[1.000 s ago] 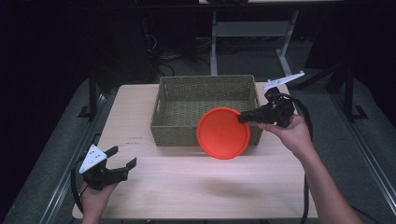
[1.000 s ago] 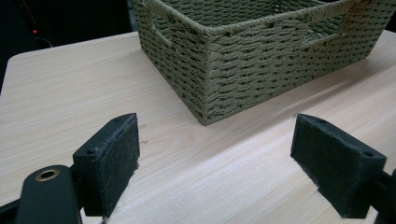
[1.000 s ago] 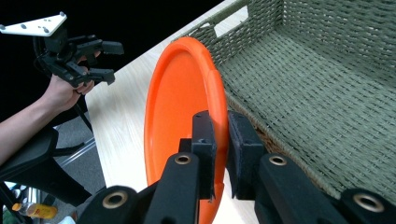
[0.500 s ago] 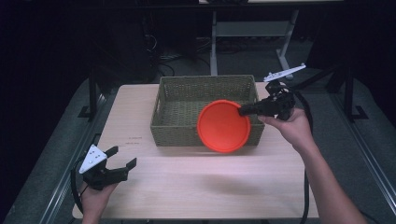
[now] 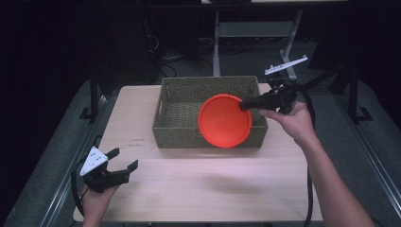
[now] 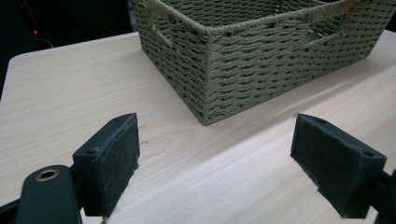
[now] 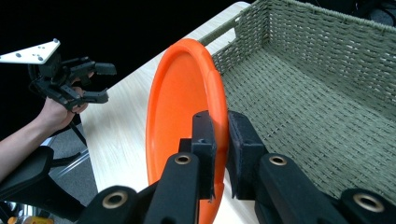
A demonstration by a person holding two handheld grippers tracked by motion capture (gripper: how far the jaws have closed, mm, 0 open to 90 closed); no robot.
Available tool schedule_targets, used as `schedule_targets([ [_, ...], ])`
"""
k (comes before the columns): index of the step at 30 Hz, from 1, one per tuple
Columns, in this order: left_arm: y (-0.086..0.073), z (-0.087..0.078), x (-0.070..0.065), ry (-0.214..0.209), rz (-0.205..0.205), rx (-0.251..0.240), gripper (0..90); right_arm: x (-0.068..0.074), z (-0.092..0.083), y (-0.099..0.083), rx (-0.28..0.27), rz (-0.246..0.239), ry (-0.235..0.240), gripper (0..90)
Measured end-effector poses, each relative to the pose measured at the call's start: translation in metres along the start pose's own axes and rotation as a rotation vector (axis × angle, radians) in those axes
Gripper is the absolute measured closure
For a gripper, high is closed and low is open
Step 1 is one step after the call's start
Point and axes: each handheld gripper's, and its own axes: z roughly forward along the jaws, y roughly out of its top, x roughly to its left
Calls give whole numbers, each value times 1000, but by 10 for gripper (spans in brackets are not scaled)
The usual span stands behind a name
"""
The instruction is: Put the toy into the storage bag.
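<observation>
Carried up and toward twelve o'clock since a second ago, the orange plate (image 5: 224,121) now overlaps the woven basket's near wall instead of hanging in front of it. Its holder, the right gripper (image 5: 246,105), has both black pads clamped on the plate's rim at about three o'clock of the disc, and the plate stands tilted on edge, its hollow face turned toward the person. From the right gripper view the same rim (image 7: 187,107) runs up between the two closed jaws, with the basket (image 7: 322,93) opening out at two o'clock of it, its floor bare.

Across the high view, the olive woven basket (image 5: 179,101) sits at the far middle of the pale wooden table (image 5: 198,189), and the plate hovers over its near right corner, at five o'clock of the basket's centre.

Unmoved, the left gripper (image 5: 125,161) rests at the table's seven o'clock corner, well apart from the basket. Its jaws stand wide open with nothing between them; in the left gripper view the two pads (image 6: 112,163) frame bare tabletop, the basket's corner (image 6: 210,79) at twelve o'clock beyond.
</observation>
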Motion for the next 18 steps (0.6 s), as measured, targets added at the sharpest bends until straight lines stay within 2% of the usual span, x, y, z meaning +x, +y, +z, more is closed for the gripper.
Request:
schedule_targets([
  [15, 0, 0, 2, -3, -13, -4, 151, -4, 1, 26, -2, 4, -12, 820],
  [18, 0, -1, 2, -2, -2, -2, 151, -6, 3, 31, 0, 10, -15, 820],
])
